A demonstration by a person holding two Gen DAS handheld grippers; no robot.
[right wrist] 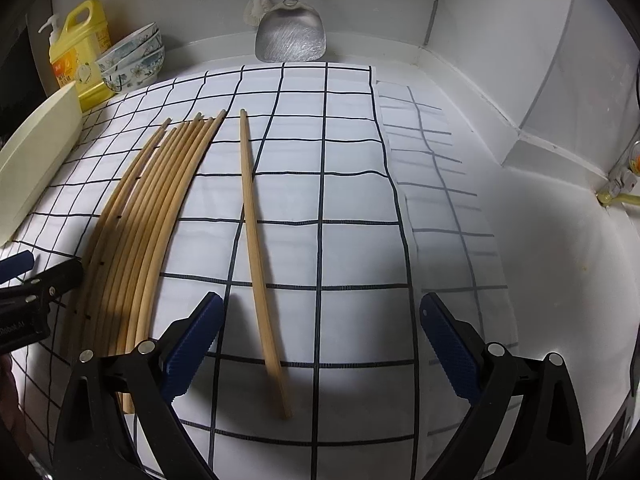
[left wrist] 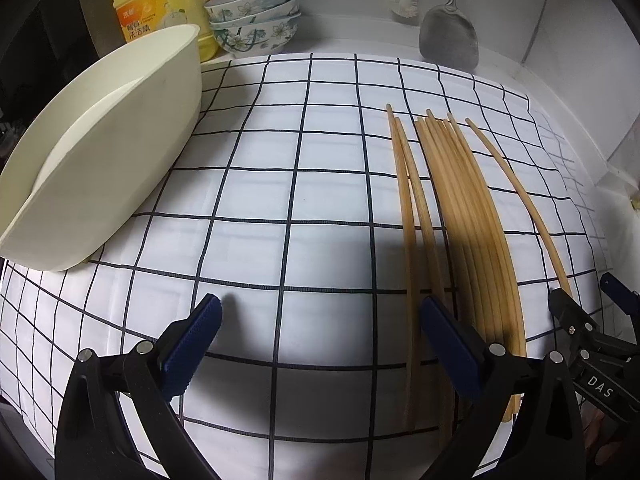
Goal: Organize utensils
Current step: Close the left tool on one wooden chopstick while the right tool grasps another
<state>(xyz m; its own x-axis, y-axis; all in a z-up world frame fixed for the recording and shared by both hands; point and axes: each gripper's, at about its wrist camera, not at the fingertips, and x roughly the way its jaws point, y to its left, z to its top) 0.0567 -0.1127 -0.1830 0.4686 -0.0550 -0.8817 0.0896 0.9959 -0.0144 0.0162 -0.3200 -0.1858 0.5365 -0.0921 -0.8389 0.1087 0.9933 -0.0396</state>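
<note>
Both my left tongs [left wrist: 320, 344] and right tongs [right wrist: 322, 342] gape empty; the lone bamboo chopstick [right wrist: 256, 248] at frame centre lies apart from the bundle [right wrist: 136, 240], easiest to take.

White tiled corner walls [right wrist: 500, 40], white counter [right wrist: 540, 260], grid-check cloth [right wrist: 352, 200]; dim light, shadows near front.

Open checked cloth [left wrist: 288, 184] between cream tub [left wrist: 104, 168] at left and chopsticks [left wrist: 460, 208] at right; bowls [left wrist: 256, 16], spatula [left wrist: 448, 40] lining the back wall.
</note>
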